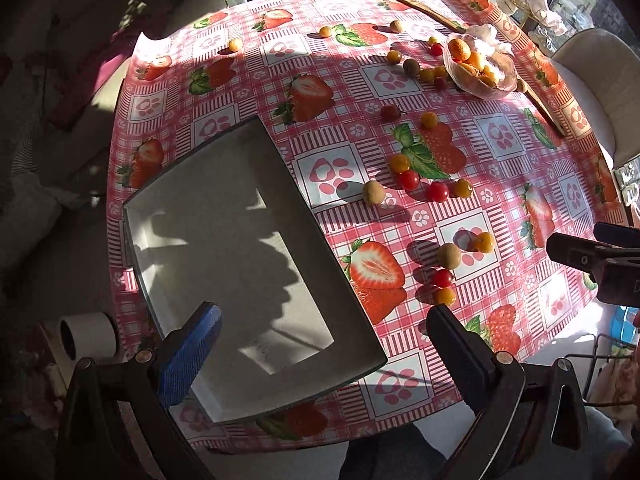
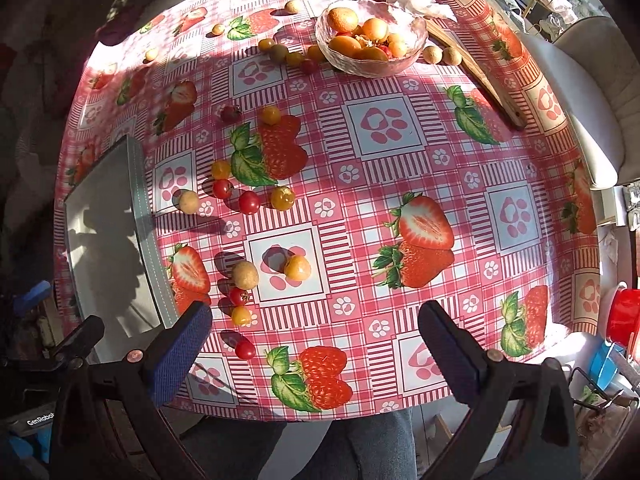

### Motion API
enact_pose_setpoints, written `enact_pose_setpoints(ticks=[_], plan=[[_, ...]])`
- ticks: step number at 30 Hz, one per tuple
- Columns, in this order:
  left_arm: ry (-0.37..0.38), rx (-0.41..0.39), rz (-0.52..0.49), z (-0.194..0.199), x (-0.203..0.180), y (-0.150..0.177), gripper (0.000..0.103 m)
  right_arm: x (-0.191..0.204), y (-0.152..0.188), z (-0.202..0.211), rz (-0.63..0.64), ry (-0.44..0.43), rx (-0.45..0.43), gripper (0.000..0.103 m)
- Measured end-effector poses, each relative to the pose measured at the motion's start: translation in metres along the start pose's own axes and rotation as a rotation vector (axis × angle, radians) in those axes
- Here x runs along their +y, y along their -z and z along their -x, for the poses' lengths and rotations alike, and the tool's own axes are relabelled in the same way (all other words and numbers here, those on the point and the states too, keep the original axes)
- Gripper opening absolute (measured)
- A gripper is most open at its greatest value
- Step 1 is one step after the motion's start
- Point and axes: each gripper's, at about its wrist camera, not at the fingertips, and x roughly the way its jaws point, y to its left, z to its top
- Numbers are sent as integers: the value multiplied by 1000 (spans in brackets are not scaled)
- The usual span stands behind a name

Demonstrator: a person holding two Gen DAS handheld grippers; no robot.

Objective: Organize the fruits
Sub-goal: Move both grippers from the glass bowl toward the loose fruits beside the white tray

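Note:
Several small fruits lie loose on the strawberry tablecloth [image 2: 400, 168]: red cherry tomatoes [image 2: 249, 202], yellow ones [image 2: 297, 267] and tan round fruits [image 2: 245, 275]. They also show in the left wrist view, such as a tan fruit [image 1: 373, 193]. A glass bowl [image 2: 370, 36] at the back holds orange fruits; it also shows in the left wrist view [image 1: 482, 62]. An empty grey tray [image 1: 248, 264] lies at the table's left. My left gripper [image 1: 324, 348] is open above the tray's near corner. My right gripper [image 2: 316, 356] is open above the table's front edge, empty.
A wooden spoon [image 2: 476, 64] lies right of the bowl, crumpled paper [image 2: 420, 0] behind it. A white chair [image 2: 588, 92] stands at the right. A red container [image 2: 624, 312] and blue item sit off the table's right edge. A white roll [image 1: 86, 336] lies left.

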Motion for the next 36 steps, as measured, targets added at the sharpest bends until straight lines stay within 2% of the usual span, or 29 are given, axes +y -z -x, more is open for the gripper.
enact_pose_setpoints(ticks=[4,13,36], plan=[[-5,-11,43,4,6,-3,103,5,-4,5,59,28,1,103],[-41,-35,20,12,-3,-12,103,18,-12,8,148,53,8,103],[-33,-47,43,9,-2,-17,103,4,-16,6,112,72,23,103]])
